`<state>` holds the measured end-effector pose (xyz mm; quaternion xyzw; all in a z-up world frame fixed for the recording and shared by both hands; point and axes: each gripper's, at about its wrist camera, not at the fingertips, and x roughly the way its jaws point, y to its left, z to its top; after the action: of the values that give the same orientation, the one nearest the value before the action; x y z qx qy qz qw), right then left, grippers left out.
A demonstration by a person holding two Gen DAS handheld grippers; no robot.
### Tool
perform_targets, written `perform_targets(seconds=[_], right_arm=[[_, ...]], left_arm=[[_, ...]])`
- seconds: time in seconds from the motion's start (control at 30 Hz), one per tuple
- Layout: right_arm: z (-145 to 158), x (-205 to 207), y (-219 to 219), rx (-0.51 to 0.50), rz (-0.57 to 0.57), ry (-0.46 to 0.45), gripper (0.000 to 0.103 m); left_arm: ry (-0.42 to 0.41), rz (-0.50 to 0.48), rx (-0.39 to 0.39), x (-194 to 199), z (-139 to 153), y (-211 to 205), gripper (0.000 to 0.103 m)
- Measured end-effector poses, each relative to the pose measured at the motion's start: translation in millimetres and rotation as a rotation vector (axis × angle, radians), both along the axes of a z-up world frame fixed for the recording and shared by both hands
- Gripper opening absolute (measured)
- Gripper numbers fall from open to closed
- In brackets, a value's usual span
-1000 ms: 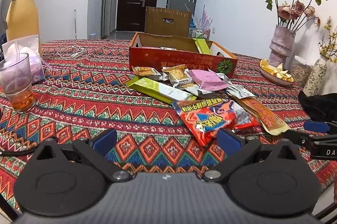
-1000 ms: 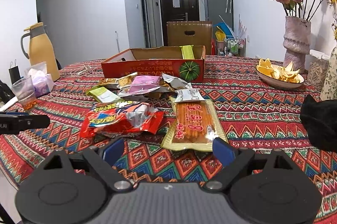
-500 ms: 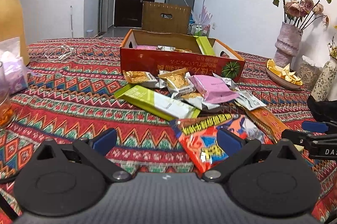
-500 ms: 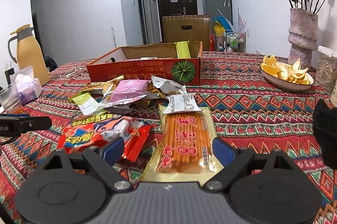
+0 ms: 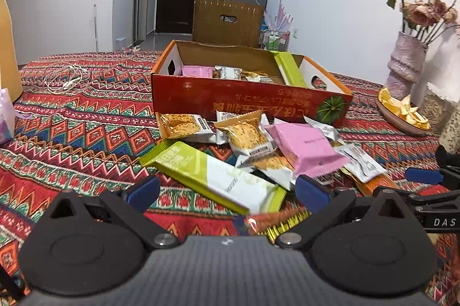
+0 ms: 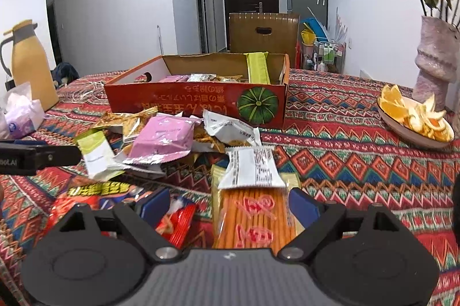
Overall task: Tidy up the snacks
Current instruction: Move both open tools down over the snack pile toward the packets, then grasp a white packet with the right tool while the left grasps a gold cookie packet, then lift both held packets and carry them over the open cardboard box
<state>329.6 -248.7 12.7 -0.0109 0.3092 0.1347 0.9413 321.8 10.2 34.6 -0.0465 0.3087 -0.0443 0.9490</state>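
On the bench (image 5: 86, 116), which wears a patterned red cloth, a yellow jug (image 6: 30, 67) stands far left with a tissue pack (image 6: 21, 115) in front of it. Right of those, toward the middle, sits an open red cardboard box (image 5: 247, 102) with several snacks already inside and a green bar (image 5: 289, 69) leaning against its right wall. In front of the box lies a loose heap of snacks: a long green-and-white packet (image 5: 212, 176) at the left, a pink packet (image 5: 304, 148) on top of the middle, and two orange cracker packets (image 5: 247, 133) just behind. The left gripper (image 5: 227, 192) hovers over the green-and-white packet with its jaws wide apart, nothing pressed between them. Nearer, a red chip bag (image 6: 95, 199) lies beside a clear packet of orange sticks (image 6: 256, 219). The right gripper (image 6: 230, 208) is spread wide over that stick packet, its pads not touching it. Far right, a bowl of orange peel (image 6: 414, 116) sits beside a vase (image 6: 434, 53) of dried roses.
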Motion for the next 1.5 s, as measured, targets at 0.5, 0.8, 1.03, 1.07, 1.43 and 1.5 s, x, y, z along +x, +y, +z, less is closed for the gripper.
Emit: perform_targets(seconds=[0.5,0.8,1.03,1.07,1.43,1.5], right_arm=[[-15.7,65.3,4.4,-0.010,0.014,0.048,0.075],[-25.1,86.8,-2.0,0.018,0.019,0.085,0.047],[-27.1,86.1,-8.4,0.050,0.024,0.080,0.040],[-26.8,85.3,-8.8,0.051,0.024,0.079,0.040],[-9.8,57.5,-12.3,0.041,0.012,0.033,0.039],[-3.0,46.7,-13.8,0.043,0.005,0.016,0.039]], left_arm=[[0.050,-0.031,-0.018,64.3,-12.1,-7.8,0.078],[0.082,-0.045,-0.037,95.5,-22.1,-15.4,0.067],[0.072,-0.088,-0.053,101.5,-26.2,-22.7,0.037],[0.066,-0.089,-0.045,100.7,-25.3,-24.0,0.034],[0.027,-0.059,-0.074,58.6,0.5,-8.1,0.032],[0.013,-0.049,-0.084,43.4,7.4,-2.9,0.032]])
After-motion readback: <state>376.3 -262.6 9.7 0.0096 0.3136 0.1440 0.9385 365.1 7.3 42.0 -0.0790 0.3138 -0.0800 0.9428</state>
